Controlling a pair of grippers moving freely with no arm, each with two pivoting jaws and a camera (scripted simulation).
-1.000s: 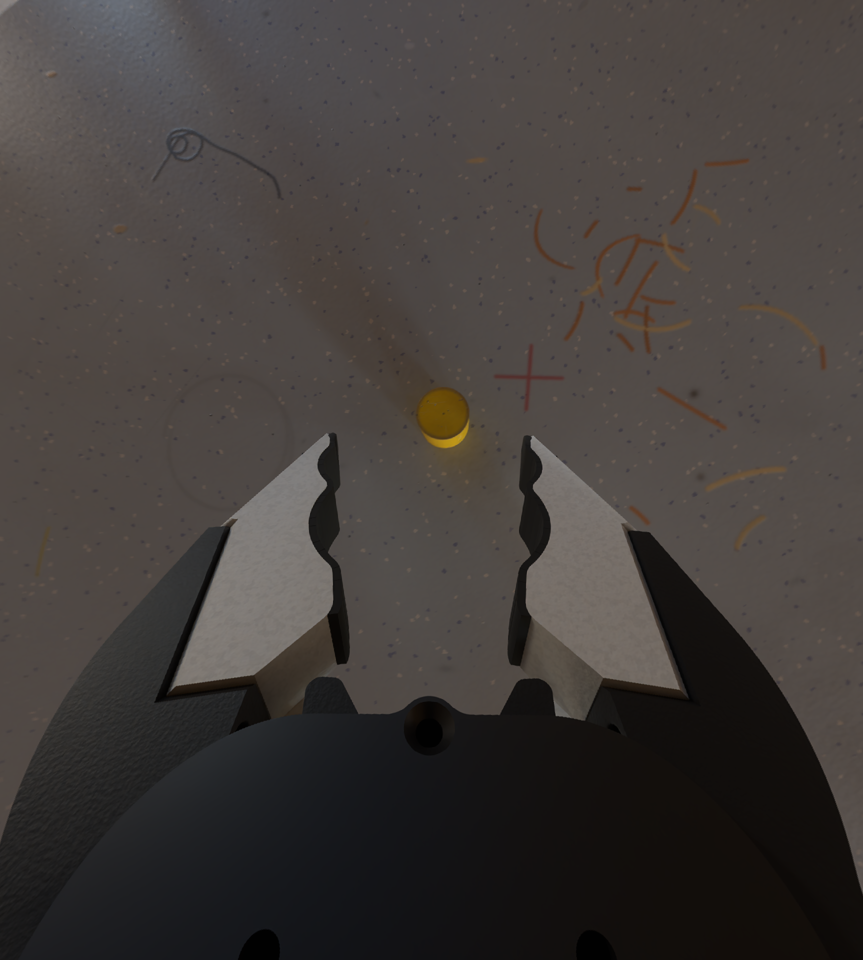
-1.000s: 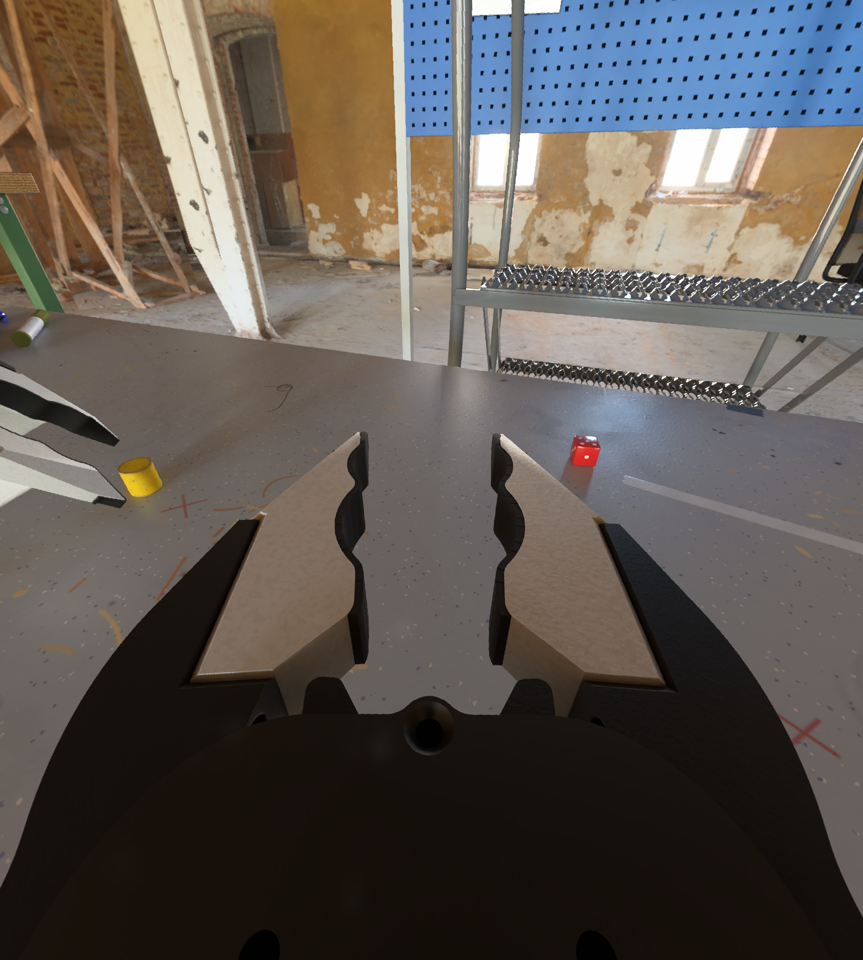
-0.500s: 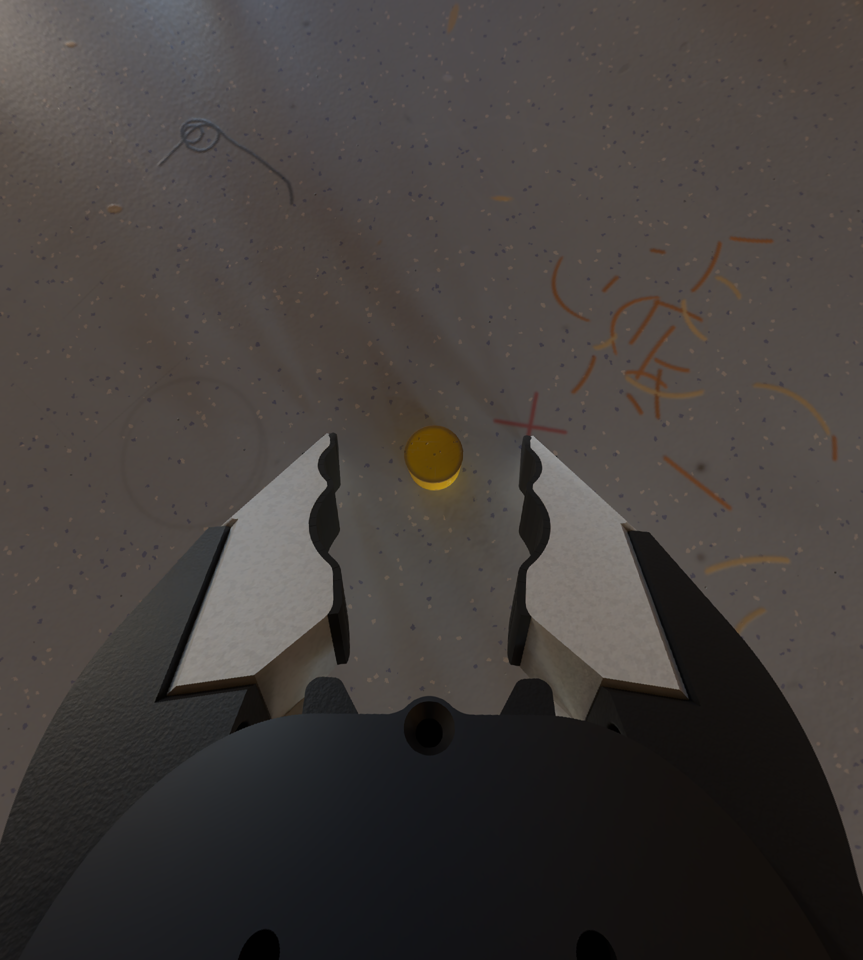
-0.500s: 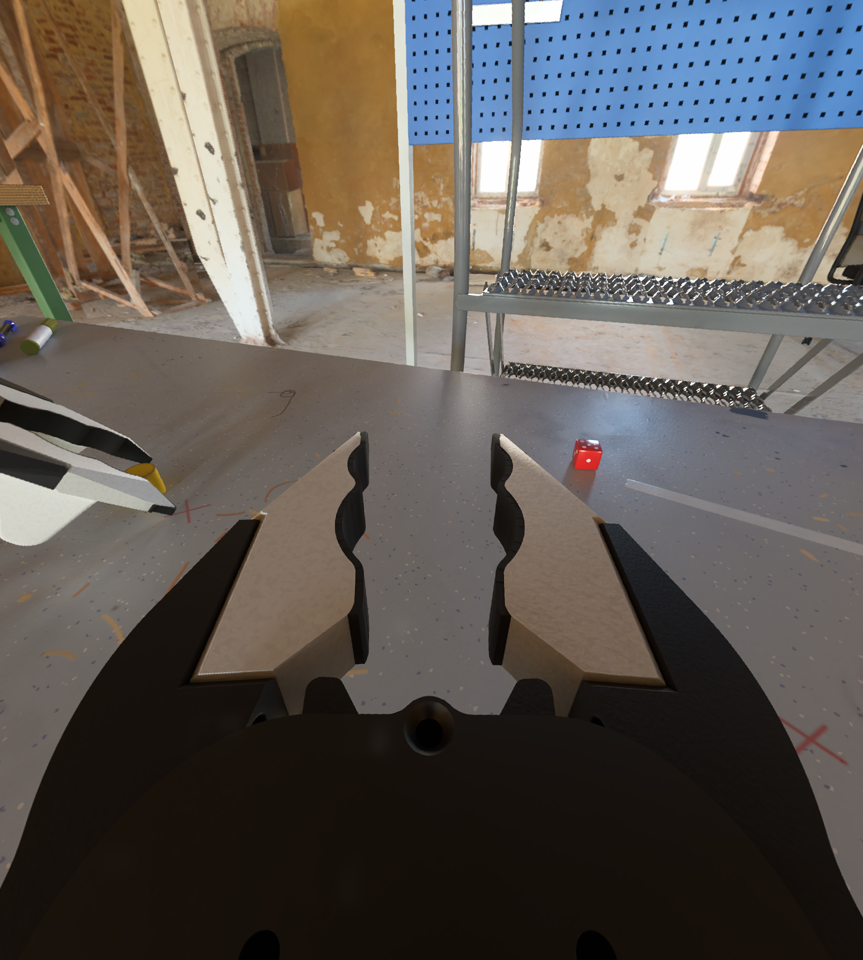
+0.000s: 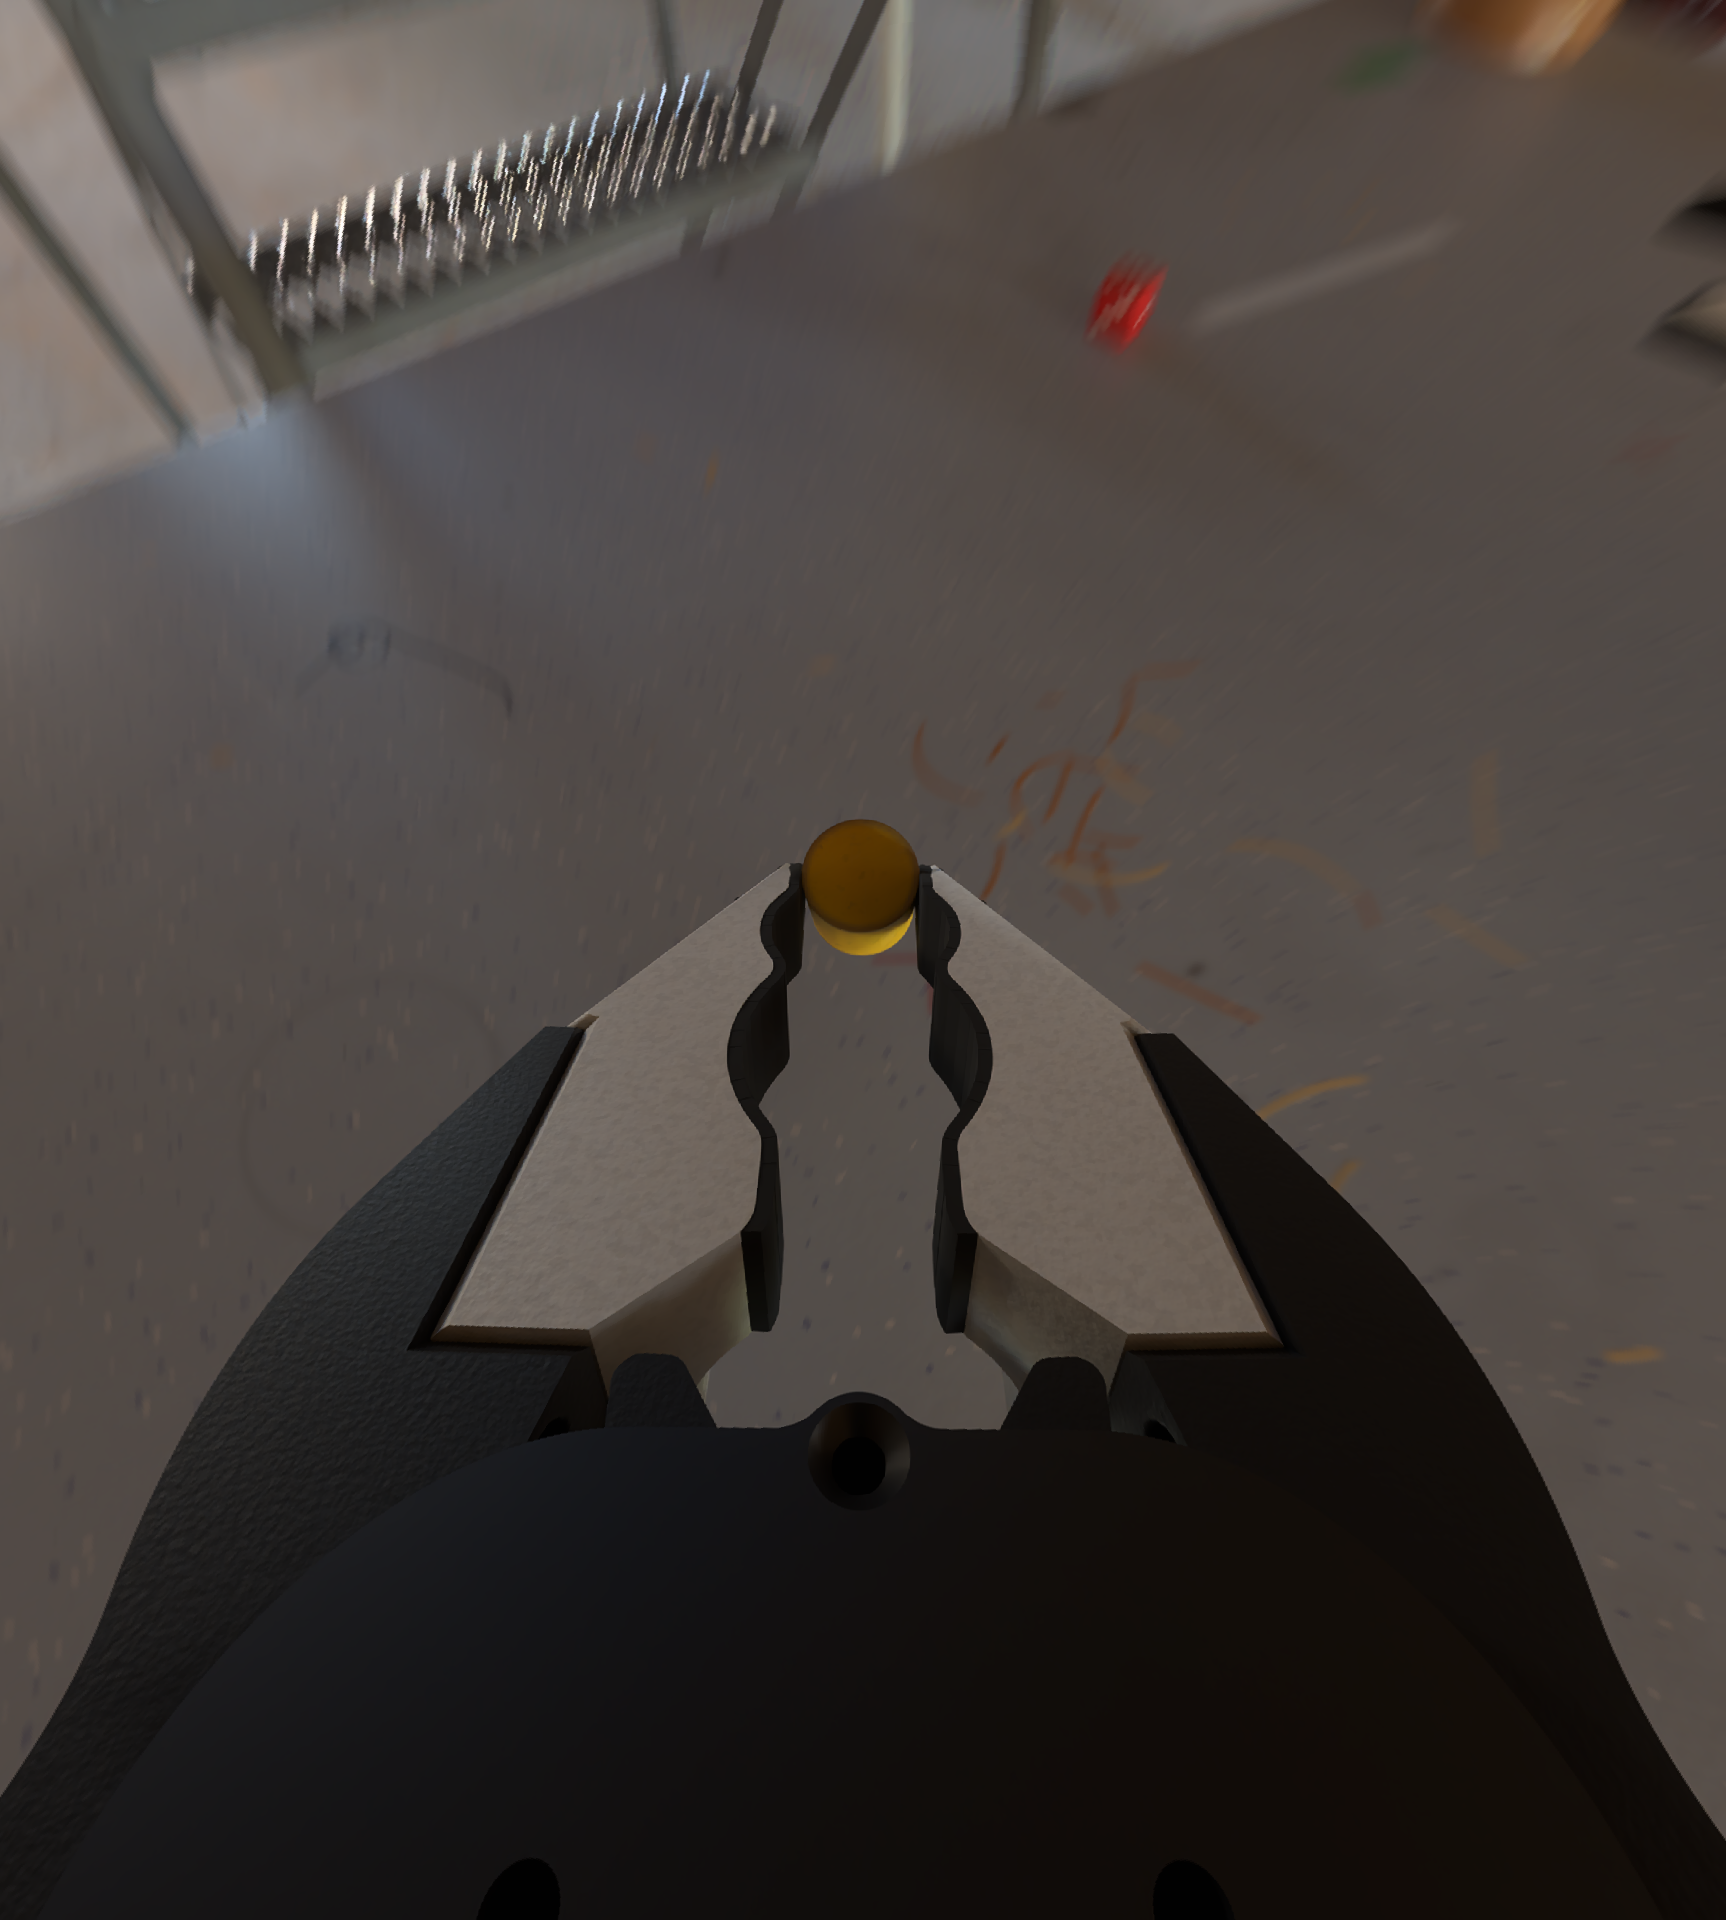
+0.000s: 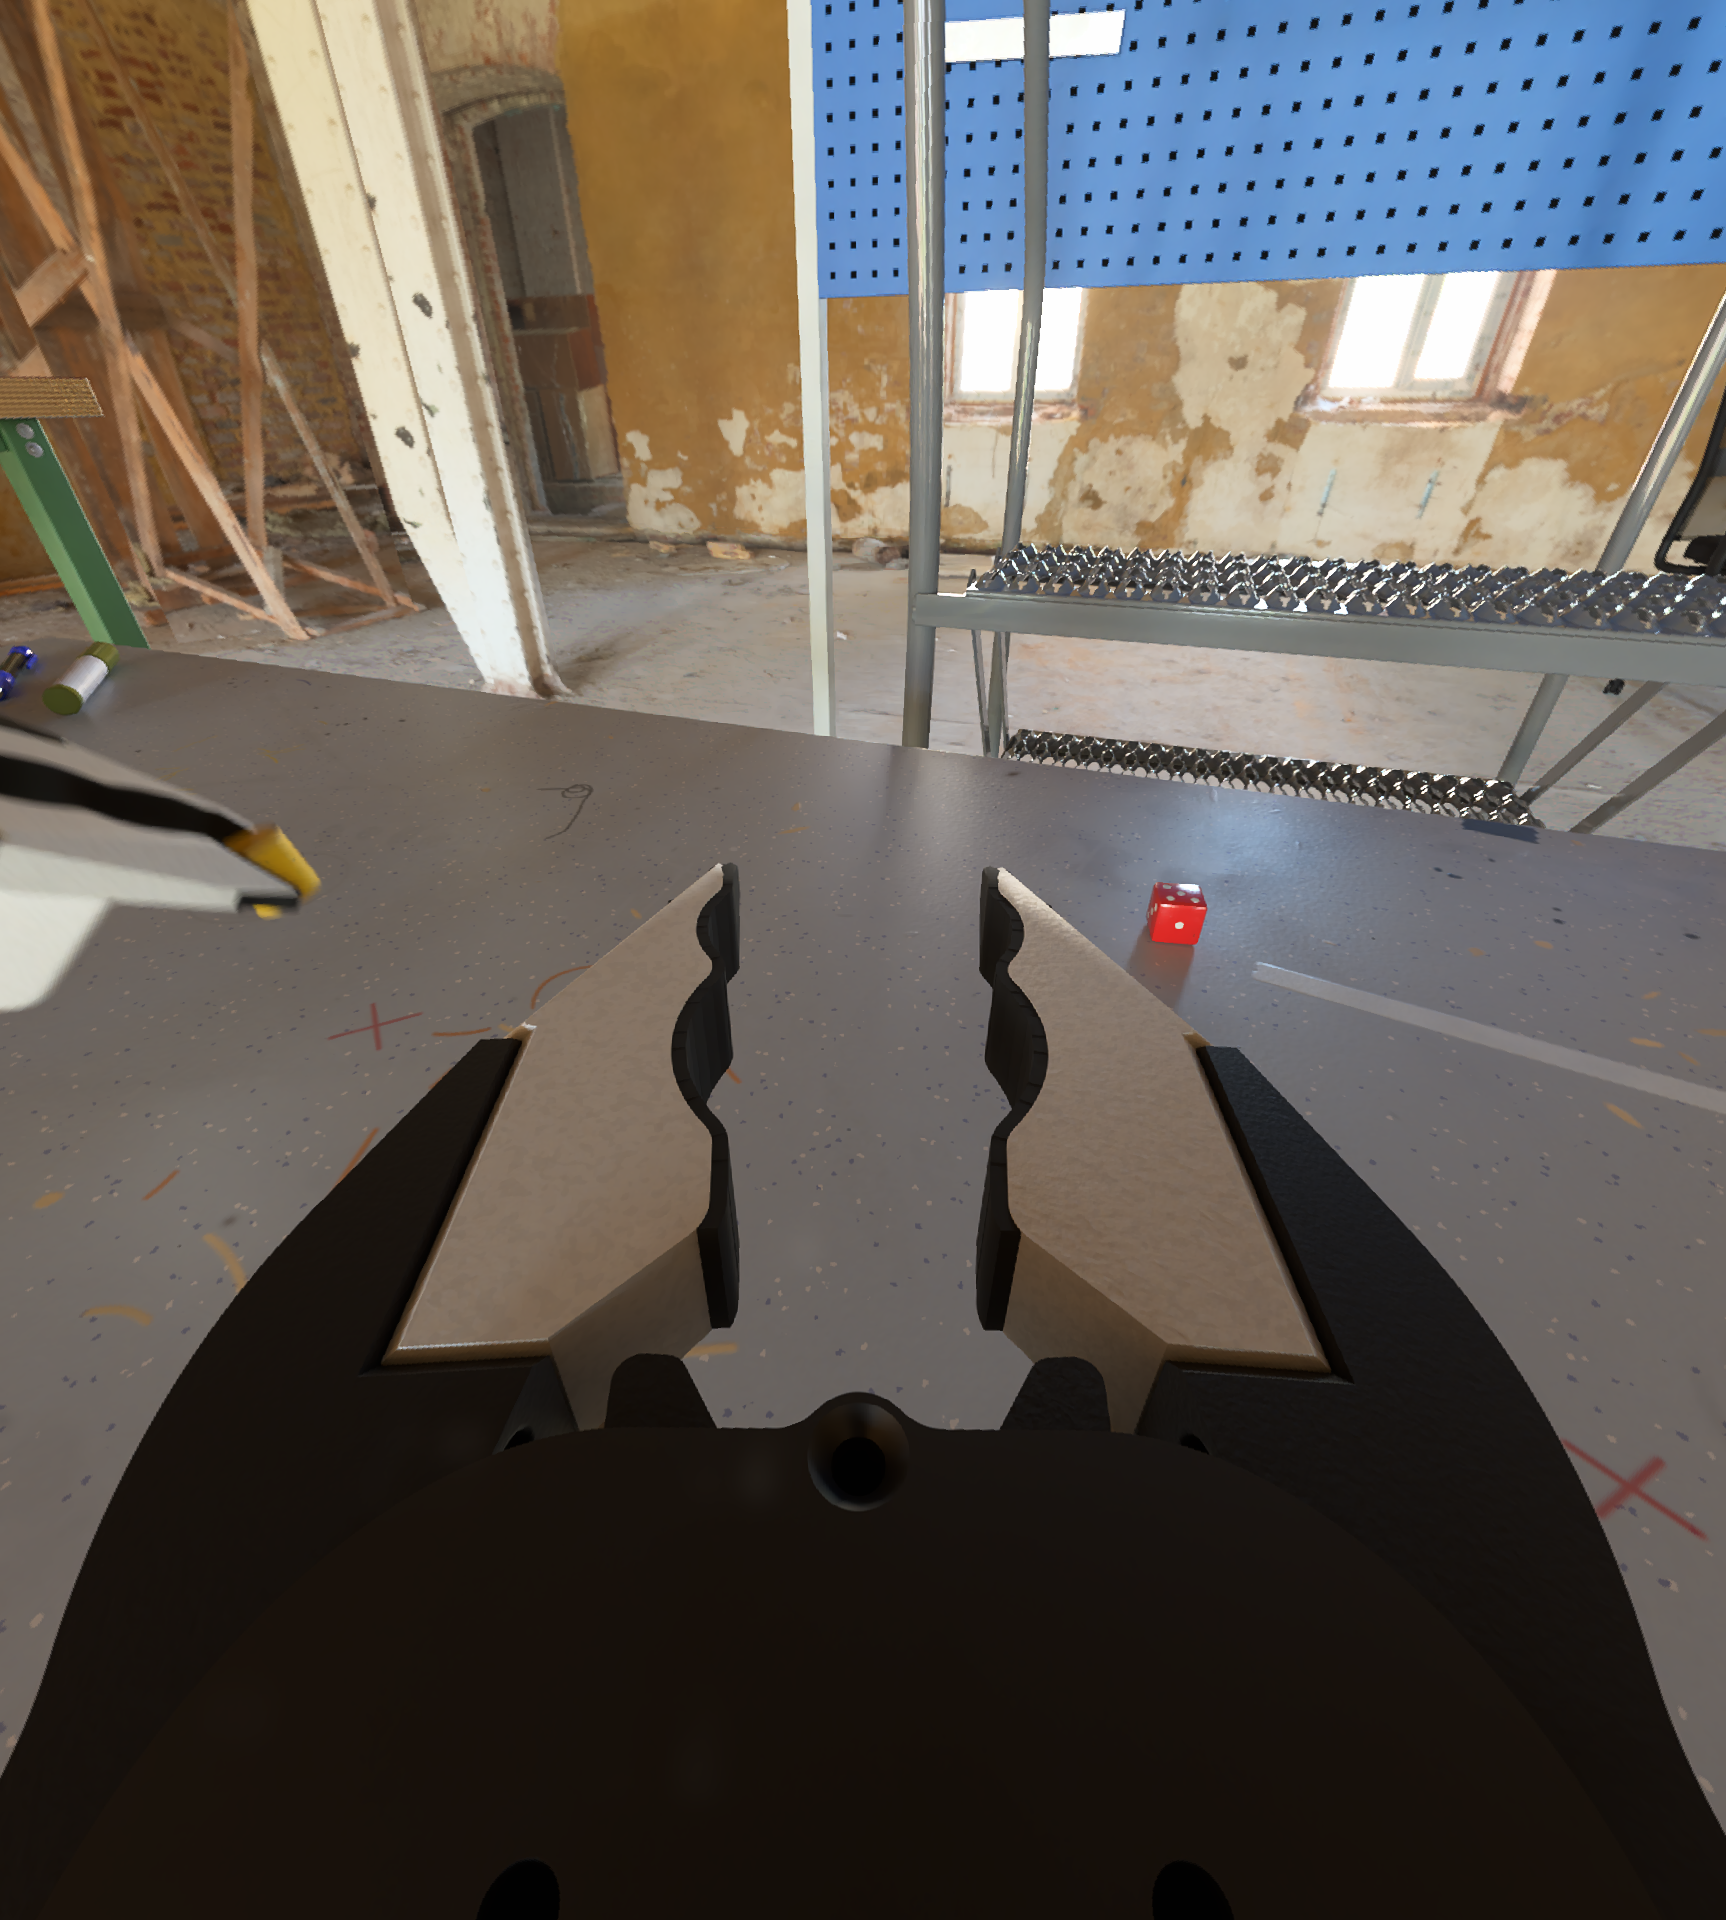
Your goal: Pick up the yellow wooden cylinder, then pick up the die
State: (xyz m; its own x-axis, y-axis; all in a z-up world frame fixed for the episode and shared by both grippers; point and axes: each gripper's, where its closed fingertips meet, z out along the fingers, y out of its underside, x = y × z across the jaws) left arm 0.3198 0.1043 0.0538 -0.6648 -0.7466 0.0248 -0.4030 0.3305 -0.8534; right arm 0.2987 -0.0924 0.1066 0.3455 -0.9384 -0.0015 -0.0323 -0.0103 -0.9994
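Left tongs [image 5: 859, 883] pinch the yellow cylinder [image 5: 859, 878], seemingly clear of the surface [image 6: 838, 831]; right tongs [image 6: 857, 883] gape empty, near the red die [image 6: 1176, 914].

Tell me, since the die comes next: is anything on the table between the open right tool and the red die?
Nothing visible. The right tool is open, and only bare table lies between it and the red die, ahead and slightly right. The left tool holds the yellow cylinder far off to the left.
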